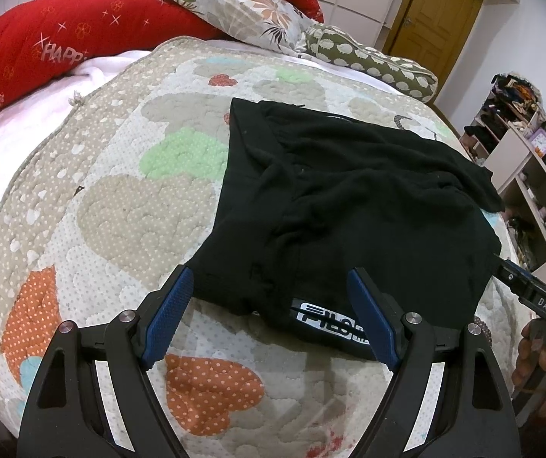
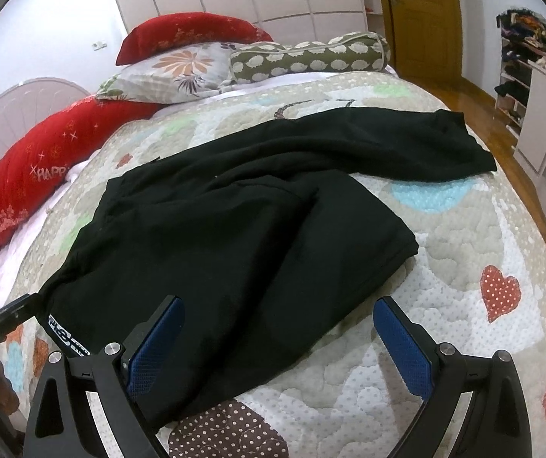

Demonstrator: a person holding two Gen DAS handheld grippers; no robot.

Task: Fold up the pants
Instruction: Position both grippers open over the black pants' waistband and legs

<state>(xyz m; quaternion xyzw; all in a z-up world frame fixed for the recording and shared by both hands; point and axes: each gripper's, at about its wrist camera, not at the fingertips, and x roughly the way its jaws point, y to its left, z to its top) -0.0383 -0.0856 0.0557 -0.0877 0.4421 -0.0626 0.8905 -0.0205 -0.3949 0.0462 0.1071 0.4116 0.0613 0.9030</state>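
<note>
Black pants [image 1: 349, 206]: I see them spread on the quilted bedspread [image 1: 120, 198] of the bed, waistband end with a white logo label [image 1: 330, 322] nearest me, legs running away toward the far side.
Lay: one leg partly over the other, the farther leg [image 2: 406, 145] angled off to the right; rumpled at the crotch.
Left tool [image 1: 269, 320]: fingers apart, holding nothing, straddling the near edge by the label.
Right tool [image 2: 278, 347]: fingers apart, empty, over the near hem of the closer leg.
Handling, my estimate: soft, light, limp knit; no stiffness, will sag and drag on the textured quilt; not fragile, not slippery.
Grip choice: I judge the doubled waistband corner for left, the leg's near edge for right; thicker seams should pinch more securely than single cloth.
Risk: picking up only the top layer.
</note>
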